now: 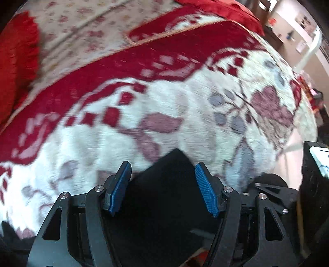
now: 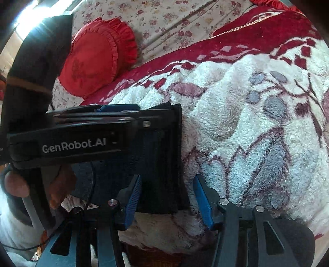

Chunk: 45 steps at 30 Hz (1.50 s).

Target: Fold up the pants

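The pants (image 2: 162, 156) are dark, nearly black, folded into a compact stack on a fluffy white and red blanket (image 2: 246, 127). In the left wrist view they lie as a dark mass (image 1: 164, 184) between and below my open left gripper (image 1: 163, 167), whose blue pads stand wide apart. That view is motion-blurred. In the right wrist view my right gripper (image 2: 167, 181) is open, its pads on either side of the stack's near edge, not pinching it. My left gripper's body (image 2: 82, 133) reaches across from the left over the stack's far part.
A red ruffled round cushion (image 2: 98, 55) lies at the back left on a flowered sheet (image 2: 164, 18). The blanket's red border (image 1: 102, 67) runs across the back. The bed's edge and the room floor (image 1: 296, 143) lie to the right.
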Tool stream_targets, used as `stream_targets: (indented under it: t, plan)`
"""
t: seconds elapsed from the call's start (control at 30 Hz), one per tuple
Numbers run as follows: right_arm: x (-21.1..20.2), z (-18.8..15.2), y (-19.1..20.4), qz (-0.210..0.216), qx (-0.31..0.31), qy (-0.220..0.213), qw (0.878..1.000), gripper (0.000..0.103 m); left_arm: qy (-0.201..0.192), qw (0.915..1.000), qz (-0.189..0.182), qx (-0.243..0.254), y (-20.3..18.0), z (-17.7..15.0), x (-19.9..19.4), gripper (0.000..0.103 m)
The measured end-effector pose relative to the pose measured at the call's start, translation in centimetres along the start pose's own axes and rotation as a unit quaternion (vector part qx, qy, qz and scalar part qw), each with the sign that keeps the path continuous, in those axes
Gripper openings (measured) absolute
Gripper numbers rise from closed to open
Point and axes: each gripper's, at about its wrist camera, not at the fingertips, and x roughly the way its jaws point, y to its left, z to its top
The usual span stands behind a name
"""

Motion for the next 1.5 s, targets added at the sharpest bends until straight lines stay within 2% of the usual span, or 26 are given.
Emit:
stream_targets:
  t: [0.07,0.13,0.2,0.23,0.3,0.33,0.37,0.43,0.53,0.73,0.9,1.0,1.1,1.2,1.27,1.3,1.33,1.37,1.4,1.43,1.5]
  plan:
    - [0.3,0.1,0.3,-0.006,-0.004,0.001,1.000,0.051,0.012,0.9992,0.025,0.029,-0.8,0.1,1.2,0.067]
    - [0.4,0.2,0.4,-0.006,-0.004,0.000,1.000,0.053,-0.002,0.9970,0.046,0.062,-1.7,-0.3,1.5,0.067]
    - [0.5,0.2,0.8,-0.006,-0.011,-0.004,1.000,0.051,-0.013,0.9960,0.051,0.072,-2.0,-0.7,1.4,0.062]
    - [0.5,0.2,1.0,-0.004,-0.016,-0.005,1.000,0.045,-0.016,0.9963,0.045,0.071,-1.9,-0.8,1.2,0.057]
    - [0.6,0.3,1.4,-0.008,-0.022,-0.009,1.000,0.040,-0.021,0.9972,0.033,0.064,-1.5,-1.0,0.5,0.043]
    - [0.4,0.2,1.3,-0.006,-0.021,-0.013,1.000,0.035,-0.023,0.9976,0.028,0.059,-1.2,-1.0,0.1,0.032]
    - [0.2,0.3,1.2,0.000,-0.019,-0.017,1.000,0.028,-0.024,0.9980,0.021,0.054,-0.9,-1.2,-0.5,0.025]
    - [-0.4,0.4,1.4,0.026,-0.021,-0.027,0.999,0.018,-0.030,0.9984,0.008,0.047,-0.5,-1.4,-1.5,0.022]
    - [-1.7,0.9,3.3,0.028,-0.050,-0.039,0.998,0.017,-0.055,0.9974,0.008,0.046,-0.4,-1.8,-3.9,0.020]
    - [-5.2,2.2,9.0,0.076,-0.108,-0.081,0.988,0.016,-0.119,0.9924,0.010,0.029,2.5,-3.3,-11.2,0.020]
    - [-4.5,3.3,15.2,0.132,-0.162,-0.077,0.975,0.016,-0.155,0.9868,0.048,-0.002,6.6,-6.1,-16.0,0.020]
    - [-2.2,3.3,18.7,0.154,-0.192,-0.054,0.968,0.016,-0.155,0.9845,0.074,-0.035,10.1,-8.9,-16.9,0.020]
    - [2.3,2.8,22.0,0.172,-0.221,-0.008,0.960,0.016,-0.137,0.9809,0.103,-0.092,14.5,-12.4,-16.4,0.020]
    - [8.1,2.1,24.1,0.171,-0.234,0.047,0.956,0.016,-0.114,0.9749,0.122,-0.147,18.1,-15.1,-15.3,0.020]
    - [11.6,1.6,24.6,0.152,-0.227,0.083,0.958,0.017,-0.098,0.9700,0.124,-0.185,20.1,-16.8,-14.4,0.020]
    - [12.0,1.4,24.6,0.159,-0.217,0.085,0.959,0.018,-0.095,0.9682,0.124,-0.196,20.5,-17.4,-14.2,0.020]
    - [11.7,1.5,24.6,0.174,-0.214,0.082,0.958,0.024,-0.097,0.9661,0.124,-0.205,20.8,-17.9,-14.3,0.020]
    - [10.5,1.7,24.5,0.200,-0.210,0.080,0.954,0.035,-0.100,0.9646,0.129,-0.207,20.8,-18.2,-14.6,0.020]
    - [9.6,2.3,24.3,0.210,-0.210,0.075,0.952,0.039,-0.103,0.9627,0.135,-0.210,20.8,-18.5,-15.0,0.020]
    - [8.3,2.7,23.9,0.214,-0.213,0.062,0.951,0.040,-0.110,0.9606,0.140,-0.213,20.8,-18.7,-15.6,0.020]
    - [5.3,3.3,22.6,0.192,-0.216,0.028,0.957,0.040,-0.126,0.9579,0.140,-0.217,20.5,-19.0,-16.7,0.020]
